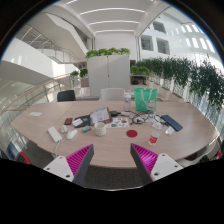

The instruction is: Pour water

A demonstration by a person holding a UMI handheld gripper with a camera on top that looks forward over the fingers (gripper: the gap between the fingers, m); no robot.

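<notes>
Gripper (113,162) hangs over the near edge of a wooden table (110,148). Fingers spread wide, pink pads (78,160) facing in, nothing between them, nothing touched.

Beyond the fingers, mid-table, a scatter of small items. A red disc-like thing (133,135) sits just ahead of the right finger. A white cup (101,128) stands left of centre, small in view; whether it holds water cannot be told. Flat white objects (54,133) lie further left. A dark flat item (172,123) lies toward the right end.

Further back, a green translucent pitcher (145,99) stands upright near the table's far side, well apart from the gripper and right of the cup.

Behind the table: a white cabinet (108,72) topped with plants (107,52), and a hedge of greenery (185,72) running along the right.
</notes>
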